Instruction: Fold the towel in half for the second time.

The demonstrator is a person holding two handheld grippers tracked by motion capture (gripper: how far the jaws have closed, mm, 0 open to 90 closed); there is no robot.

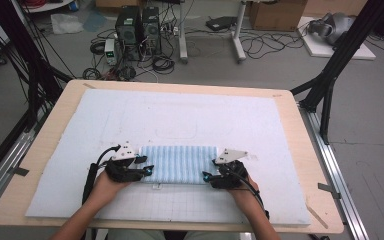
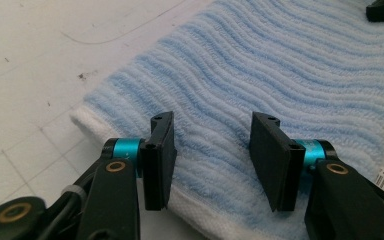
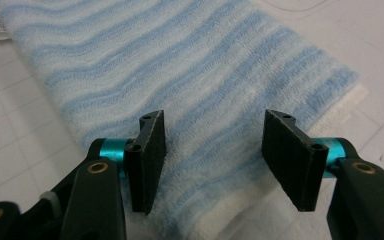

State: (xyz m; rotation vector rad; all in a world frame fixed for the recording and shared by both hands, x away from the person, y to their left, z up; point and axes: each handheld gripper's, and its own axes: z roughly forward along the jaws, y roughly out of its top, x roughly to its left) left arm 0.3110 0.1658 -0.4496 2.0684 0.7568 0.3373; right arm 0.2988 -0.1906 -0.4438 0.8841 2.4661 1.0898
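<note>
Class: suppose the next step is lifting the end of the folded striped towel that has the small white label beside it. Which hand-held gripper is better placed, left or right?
Probably the left hand-held gripper. It hovers open over the towel at its left end, and the label lies by the towel's near edge toward that end. The right hand-held gripper is at the opposite end.

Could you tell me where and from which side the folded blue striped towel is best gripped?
Probably at its two near corners, coming from the person's side. The towel lies flat with its white-edged near hem exposed, and the left gripper and right gripper already straddle that hem with open jaws, one at each end, so closing there would pinch the layers.
</note>
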